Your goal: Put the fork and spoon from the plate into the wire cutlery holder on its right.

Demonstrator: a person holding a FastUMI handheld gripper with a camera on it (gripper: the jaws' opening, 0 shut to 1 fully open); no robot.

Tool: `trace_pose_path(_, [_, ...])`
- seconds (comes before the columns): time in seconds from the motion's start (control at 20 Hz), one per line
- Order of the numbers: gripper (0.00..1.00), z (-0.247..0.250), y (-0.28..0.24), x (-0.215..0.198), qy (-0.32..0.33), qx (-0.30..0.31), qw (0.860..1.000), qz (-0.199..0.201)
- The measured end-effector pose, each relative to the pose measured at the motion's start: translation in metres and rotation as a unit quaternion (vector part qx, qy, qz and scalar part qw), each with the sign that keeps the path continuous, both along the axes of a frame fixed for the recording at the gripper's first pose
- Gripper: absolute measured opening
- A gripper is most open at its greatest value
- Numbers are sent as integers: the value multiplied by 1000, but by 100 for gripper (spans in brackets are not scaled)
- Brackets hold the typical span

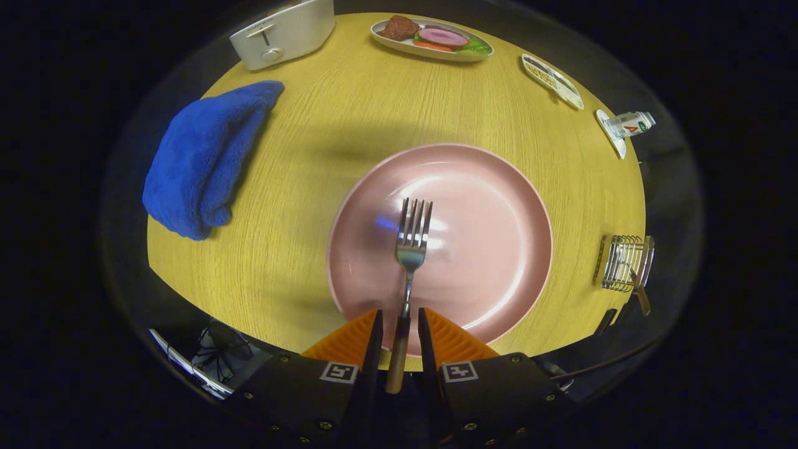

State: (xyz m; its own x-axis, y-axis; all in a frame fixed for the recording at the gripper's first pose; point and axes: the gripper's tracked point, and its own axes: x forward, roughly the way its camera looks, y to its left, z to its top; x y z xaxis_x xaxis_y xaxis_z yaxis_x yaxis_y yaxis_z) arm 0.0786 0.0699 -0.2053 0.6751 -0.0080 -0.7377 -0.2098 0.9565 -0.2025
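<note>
My gripper (399, 317) is shut on the fork (411, 240), holding it by its wooden handle between the two fingers. The fork points straight ahead, and its metal tines hang over the middle of the pink plate (499, 249). The plate lies on the round wooden table just ahead of the fingers, with nothing else on it. To the plate's right, near the table's edge, stands the wire cutlery holder (625, 262). A brown-handled utensil (641, 300), likely the spoon, sticks out of it toward me.
A blue towel (199, 159) lies left of the plate. Beyond it are a white toaster (283, 31) and an oval dish of food (431, 38). At the far right sit a small tray (552, 80) and a little bottle (629, 123).
</note>
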Motion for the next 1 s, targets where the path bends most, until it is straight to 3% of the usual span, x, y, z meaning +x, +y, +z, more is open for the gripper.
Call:
trace_pose_path(0.45, [35,-11,-7,6,12,-4,1000,-9])
trace_pose_path(0.55, [15,-14,-10,8,16,-12,1000,-11])
trace_pose_path(0.75, [15,-3,-7,6,9,-10,1000,-12])
trace_pose_path(0.85, [5,-5,-7,11,-3,-11,1000,-1])
trace_pose_path(1.0, [5,-3,-8,7,2,-21,1000,-4])
